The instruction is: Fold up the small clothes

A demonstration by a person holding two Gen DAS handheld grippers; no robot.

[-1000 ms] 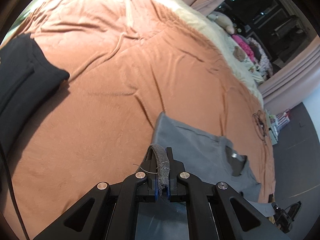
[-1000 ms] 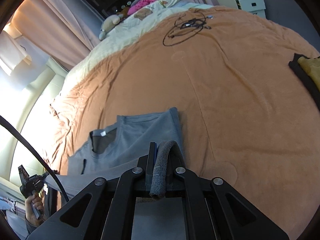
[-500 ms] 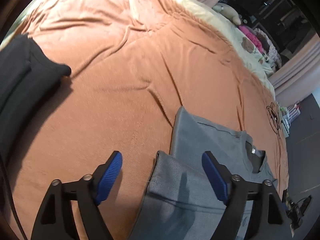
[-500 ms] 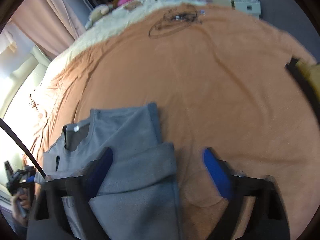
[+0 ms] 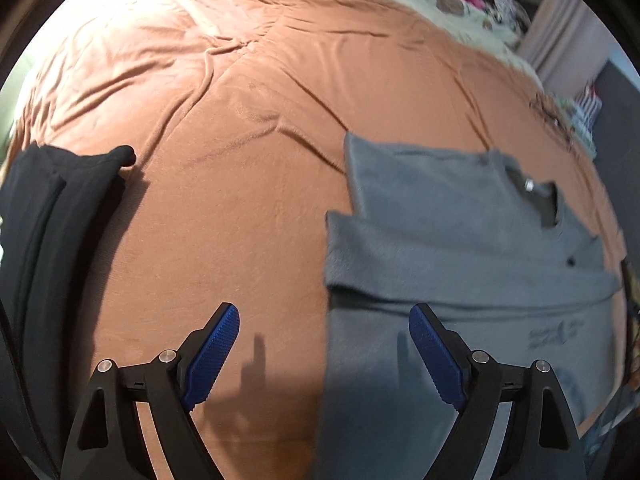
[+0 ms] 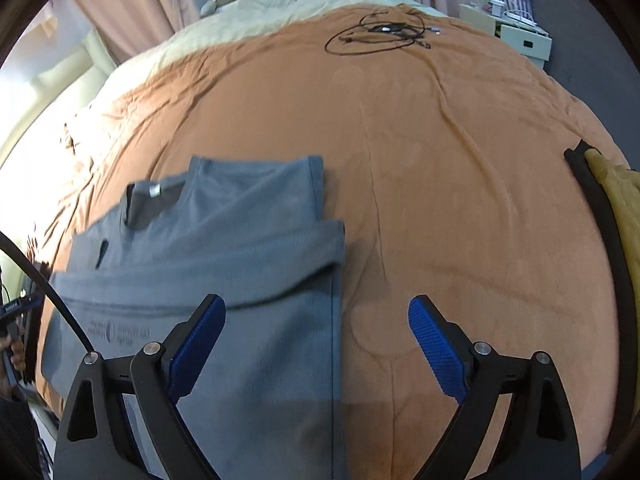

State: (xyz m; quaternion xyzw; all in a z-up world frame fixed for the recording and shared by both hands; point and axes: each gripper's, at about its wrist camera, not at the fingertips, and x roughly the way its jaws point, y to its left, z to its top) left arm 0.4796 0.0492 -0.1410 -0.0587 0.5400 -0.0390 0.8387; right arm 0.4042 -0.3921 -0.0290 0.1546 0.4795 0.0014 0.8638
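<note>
the grey t-shirt [image 5: 460, 240] lies flat on the orange blanket [image 5: 240, 160] near the bed's near edge, collar toward the pillows, its lower part laid up over the body so a doubled edge runs across the chest. in the right wrist view the same fold shows [image 6: 224, 256], with the printed hem area facing up. that looks like the first fold of the job, set down square so the next one can go across it.

the left gripper [image 5: 324, 352] stands wide over the shirt's side edge, nothing between its blue pads; its jaws have just been opening, letting the cloth drop. the right gripper [image 6: 316, 344] is spread just as wide over the opposite side edge, one pad above the cloth and one above bare blanket, also empty after its jaws parted.

further out, a dark folded garment [image 5: 44, 248] sits well apart to one side, a yellow and black piece [image 6: 612, 216] at the other edge, and a coiled black cable [image 6: 380, 34] lies toward the far pillows.
</note>
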